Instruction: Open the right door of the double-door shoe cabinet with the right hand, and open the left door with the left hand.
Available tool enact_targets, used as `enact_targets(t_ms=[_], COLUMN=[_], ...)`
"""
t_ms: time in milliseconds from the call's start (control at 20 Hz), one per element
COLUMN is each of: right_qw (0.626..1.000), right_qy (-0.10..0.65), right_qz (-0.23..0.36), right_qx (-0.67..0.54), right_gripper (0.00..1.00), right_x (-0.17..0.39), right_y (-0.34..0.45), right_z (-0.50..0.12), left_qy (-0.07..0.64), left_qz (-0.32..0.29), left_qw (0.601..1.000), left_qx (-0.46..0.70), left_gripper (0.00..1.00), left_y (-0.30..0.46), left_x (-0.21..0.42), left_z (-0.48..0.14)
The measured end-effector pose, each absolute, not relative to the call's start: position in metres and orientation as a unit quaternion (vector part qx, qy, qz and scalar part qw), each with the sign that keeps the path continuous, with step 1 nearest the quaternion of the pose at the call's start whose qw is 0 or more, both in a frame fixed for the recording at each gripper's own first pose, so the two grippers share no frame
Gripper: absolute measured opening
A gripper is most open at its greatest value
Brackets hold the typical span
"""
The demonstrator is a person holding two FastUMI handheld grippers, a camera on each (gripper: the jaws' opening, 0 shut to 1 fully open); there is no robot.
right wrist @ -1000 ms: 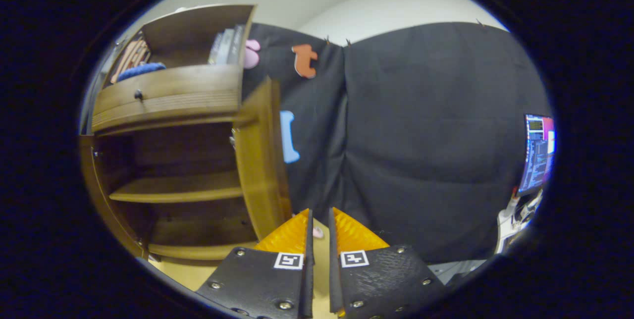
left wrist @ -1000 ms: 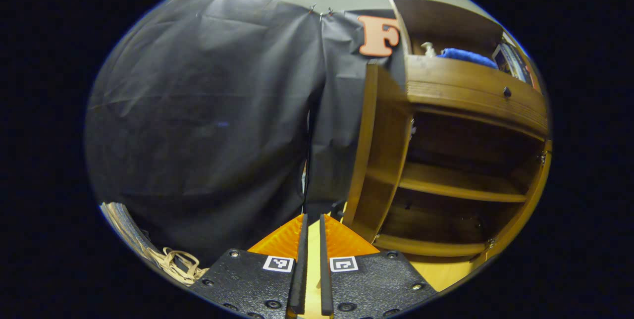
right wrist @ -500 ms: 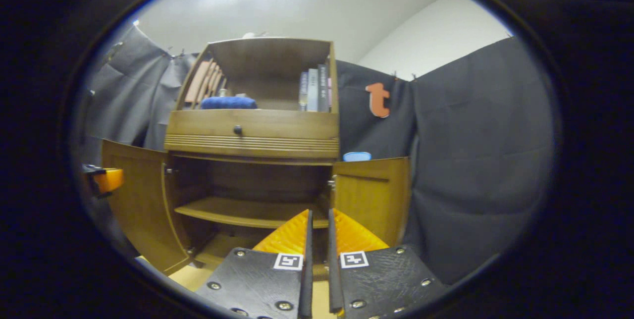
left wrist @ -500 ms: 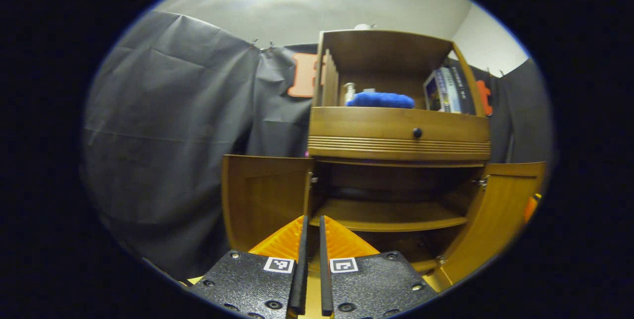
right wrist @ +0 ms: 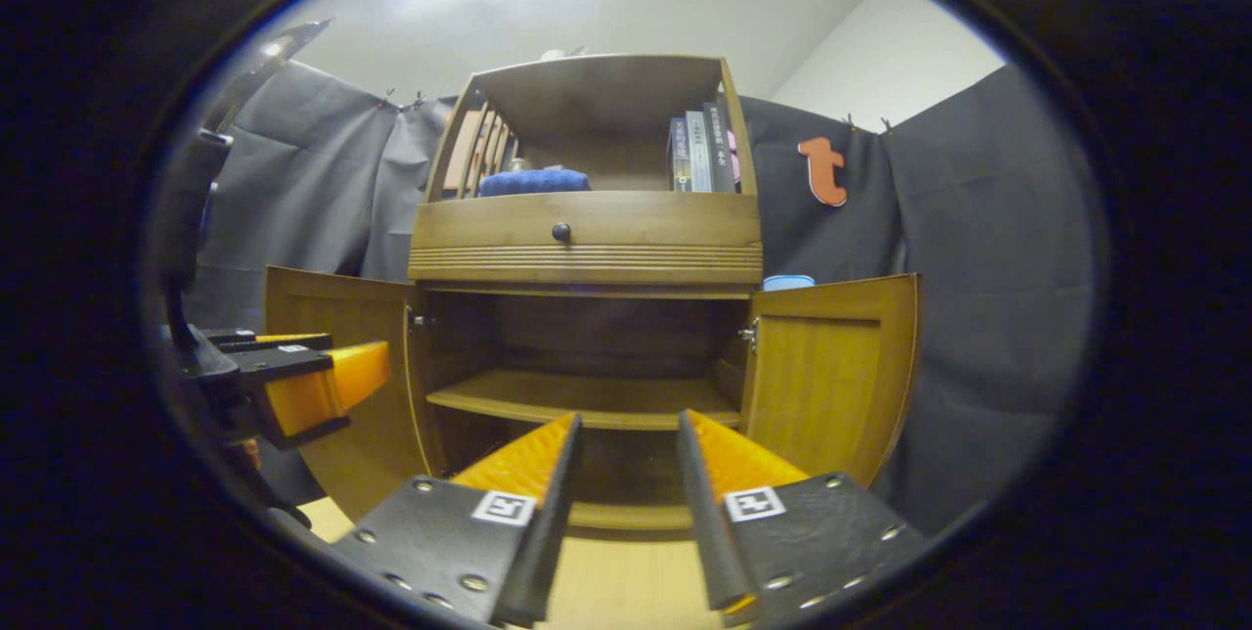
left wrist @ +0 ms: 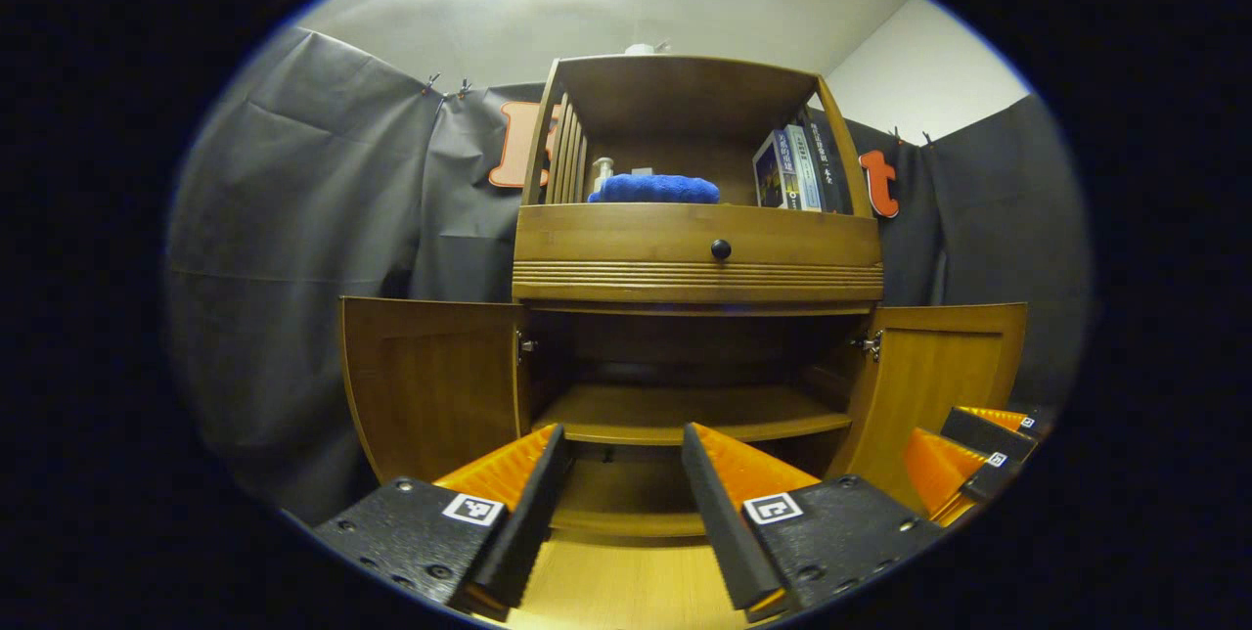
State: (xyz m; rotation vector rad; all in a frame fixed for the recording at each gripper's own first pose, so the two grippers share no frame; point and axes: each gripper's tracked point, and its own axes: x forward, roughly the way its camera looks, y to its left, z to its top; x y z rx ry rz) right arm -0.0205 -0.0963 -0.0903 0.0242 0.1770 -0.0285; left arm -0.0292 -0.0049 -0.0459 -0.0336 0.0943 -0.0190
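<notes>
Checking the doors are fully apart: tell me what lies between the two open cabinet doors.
Between the left door and the right door, the left gripper view shows the open cabinet interior with one bare shelf.

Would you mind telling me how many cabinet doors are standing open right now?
2: the left door is swung out to the left of the shelves, and the right door is swung out to their right.

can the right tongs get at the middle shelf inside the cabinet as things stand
Probably yes. Both wooden doors, left and right, are swung wide, and the right tongs are open, facing the bare wooden middle shelf with nothing between them.
</notes>
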Motion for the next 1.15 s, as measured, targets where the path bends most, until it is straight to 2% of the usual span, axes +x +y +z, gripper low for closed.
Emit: enact_targets(t_ms=[50,100,200,300,350,450,500,550,600,850,900,1000,1150], right_qw=[0.996,0.995,0.995,0.995,0.995,0.995,0.995,0.995,0.995,0.994,0.994,0.993,0.992], right_qy=[0.091,0.096,0.098,0.097,0.096,0.097,0.097,0.098,0.099,0.103,0.105,0.107,0.117], right_qz=[-0.008,-0.002,-0.004,-0.008,-0.01,-0.014,-0.015,-0.016,-0.017,-0.026,-0.028,-0.036,-0.053], right_qx=[0.014,0.017,0.019,0.02,0.021,0.023,0.024,0.024,0.024,0.019,0.017,0.015,0.015], right_gripper=[0.63,0.75,1.0,1.0,1.0,1.0,0.92,0.96,0.92,0.92,0.92,0.92,0.92], right_x=[-0.022,-0.023,-0.02,-0.018,-0.019,-0.018,-0.018,-0.018,-0.017,-0.017,-0.017,-0.017,-0.027], right_y=[-0.093,-0.091,-0.093,-0.093,-0.093,-0.094,-0.094,-0.094,-0.095,-0.099,-0.101,-0.106,-0.122], right_z=[-0.092,-0.094,-0.096,-0.094,-0.095,-0.095,-0.095,-0.095,-0.095,-0.096,-0.096,-0.097,-0.101], left_qy=[0.045,0.045,0.043,0.041,0.041,0.042,0.045,0.047,0.05,0.059,0.061,0.066,0.072], left_qz=[-0.01,-0.011,-0.016,-0.022,-0.024,-0.028,-0.032,-0.034,-0.036,-0.053,-0.057,-0.068,-0.095], left_qw=[0.999,0.999,0.999,0.999,0.999,0.999,0.998,0.998,0.998,0.997,0.996,0.995,0.993], left_qx=[-0.02,-0.02,-0.018,-0.013,-0.011,-0.01,-0.01,-0.008,-0.007,-0.011,-0.013,-0.015,-0.017], left_gripper=[0.85,0.89,0.92,0.95,0.92,0.92,0.92,0.92,0.92,0.92,0.95,0.92,0.93], left_y=[-0.006,-0.006,-0.011,-0.014,-0.015,-0.018,-0.021,-0.022,-0.023,-0.037,-0.041,-0.049,-0.069], left_x=[-0.031,-0.032,-0.03,-0.028,-0.027,-0.026,-0.026,-0.025,-0.024,-0.022,-0.022,-0.023,-0.024], left_z=[-0.047,-0.044,-0.044,-0.043,-0.043,-0.044,-0.045,-0.046,-0.047,-0.053,-0.055,-0.058,-0.061])
